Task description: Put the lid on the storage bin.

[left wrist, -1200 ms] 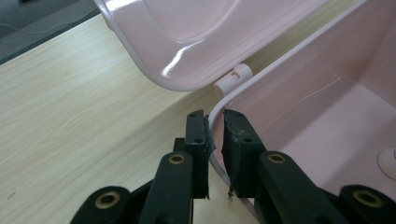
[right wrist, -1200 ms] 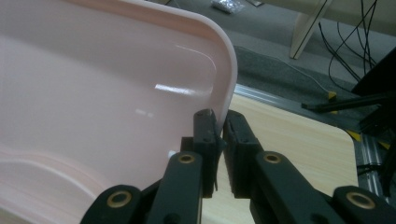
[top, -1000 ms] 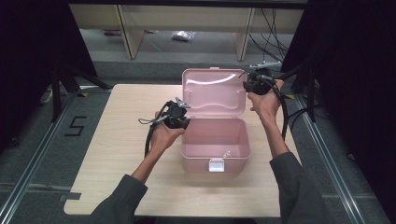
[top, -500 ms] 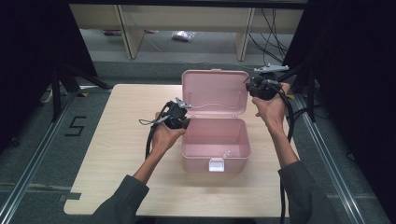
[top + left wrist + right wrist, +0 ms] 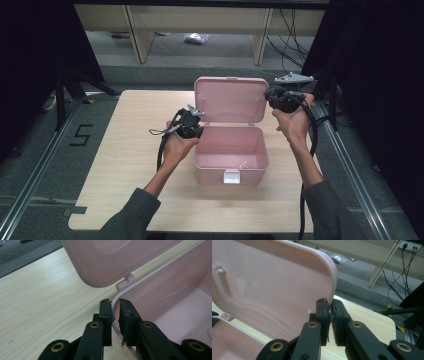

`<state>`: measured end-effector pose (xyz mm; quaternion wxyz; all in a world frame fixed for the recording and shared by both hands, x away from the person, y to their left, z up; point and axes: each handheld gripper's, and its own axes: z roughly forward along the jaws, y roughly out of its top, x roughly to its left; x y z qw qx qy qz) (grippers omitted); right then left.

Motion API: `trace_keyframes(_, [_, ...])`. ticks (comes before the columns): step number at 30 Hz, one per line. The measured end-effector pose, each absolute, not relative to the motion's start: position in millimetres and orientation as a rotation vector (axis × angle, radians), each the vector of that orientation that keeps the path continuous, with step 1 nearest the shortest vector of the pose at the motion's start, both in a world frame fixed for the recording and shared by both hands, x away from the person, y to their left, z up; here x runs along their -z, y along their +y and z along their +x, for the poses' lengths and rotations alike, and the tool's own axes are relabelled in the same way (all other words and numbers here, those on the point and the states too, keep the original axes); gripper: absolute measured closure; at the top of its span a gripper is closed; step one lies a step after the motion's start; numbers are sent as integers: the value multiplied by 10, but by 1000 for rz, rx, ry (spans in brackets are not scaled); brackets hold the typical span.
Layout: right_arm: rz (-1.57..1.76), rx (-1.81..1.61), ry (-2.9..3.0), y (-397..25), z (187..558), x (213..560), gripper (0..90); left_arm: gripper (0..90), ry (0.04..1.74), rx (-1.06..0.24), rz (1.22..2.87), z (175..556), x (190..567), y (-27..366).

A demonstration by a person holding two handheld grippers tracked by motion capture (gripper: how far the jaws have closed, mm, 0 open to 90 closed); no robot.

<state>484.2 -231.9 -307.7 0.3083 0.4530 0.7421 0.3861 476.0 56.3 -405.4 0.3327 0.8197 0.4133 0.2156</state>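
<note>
A pink plastic box (image 5: 231, 150) sits open near the middle of a pale wood-grain table (image 5: 115, 165), its smooth, round-cornered lid (image 5: 231, 100) standing almost upright on the far side, hinged along the back. The box is a rectangular tub with glossy walls and a thin rolled rim; its long axis runs across the table from left to right, its open mouth faces up, and a small white latch (image 5: 231, 176) on the front wall faces the person. A moulded curved ridge marks the inside of the lid.

The left gripper (image 5: 115, 305), black with brass-coloured pivots, is clamped on the rim at the box's left rear corner, one jaw outside the wall and one inside, just below a white hinge tab (image 5: 125, 283). The right gripper (image 5: 329, 305) is pinched on the lid's right edge near its upper corner, the thin plastic caught between its jaws. Each is held in a hand, sleeves coming in from the near edge, with black cables (image 5: 161, 150) trailing from the grippers.

Beyond the table lie grey floor, pale shelving legs (image 5: 135, 30), loose wires (image 5: 394, 282) and a small clear bag (image 5: 196, 38). A floor marking "5" (image 5: 80, 135) lies to the left. A metal rail (image 5: 350, 165) runs along the table's right side.
</note>
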Motion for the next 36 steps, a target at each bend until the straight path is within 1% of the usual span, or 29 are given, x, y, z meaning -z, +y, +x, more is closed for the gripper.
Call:
trace_keyframes(9, [1171, -1053, 1941, -2335, 4702, 3093, 856, 803, 1087, -574, 2121, 4753, 4066, 552])
trace_keyframes(10, [1150, -1052, 1931, -2341, 4691, 3097, 866, 803, 1089, -584, 2125, 4752, 4064, 558])
trace_keyframes(11, [1143, -1039, 1940, -2340, 4663, 3087, 900, 802, 1093, -590, 2133, 4753, 4059, 566])
trace_keyframes(16, [1091, -1058, 1930, -2280, 4598, 3045, 900, 804, 1079, -599, 2133, 4765, 4063, 558])
trace_keyframes(18, [1140, -1061, 1928, -2312, 4671, 3033, 900, 804, 1082, -598, 2130, 4765, 4066, 559])
trace_keyframes(19, [1177, -1109, 1899, -2342, 4737, 3051, 867, 804, 1080, -596, 2132, 4766, 4064, 559])
trace_keyframes(21, [1227, -1090, 1920, -2367, 4847, 3078, 837, 804, 1073, -606, 2135, 4762, 4065, 553])
trace_keyframes(22, [1218, -1073, 1917, -2369, 4896, 3095, 795, 803, 1071, -604, 2139, 4763, 4064, 555])
trace_keyframes(23, [1230, -1098, 1936, -2356, 4942, 3108, 777, 803, 1071, -605, 2137, 4763, 4065, 555])
trace_keyframes(26, [1250, -1120, 1933, -2331, 5058, 3138, 776, 802, 1066, -602, 2141, 4768, 4064, 556])
trace_keyframes(28, [1234, -1106, 1946, -2326, 5149, 3163, 847, 802, 1070, -598, 2139, 4765, 4063, 561])
trace_keyframes(31, [1274, -1106, 1939, -2311, 5169, 3164, 856, 802, 1071, -599, 2148, 4766, 4058, 559])
trace_keyframes(36, [1277, -1085, 1920, -2278, 5085, 3147, 857, 802, 1073, -606, 2135, 4760, 4066, 559])
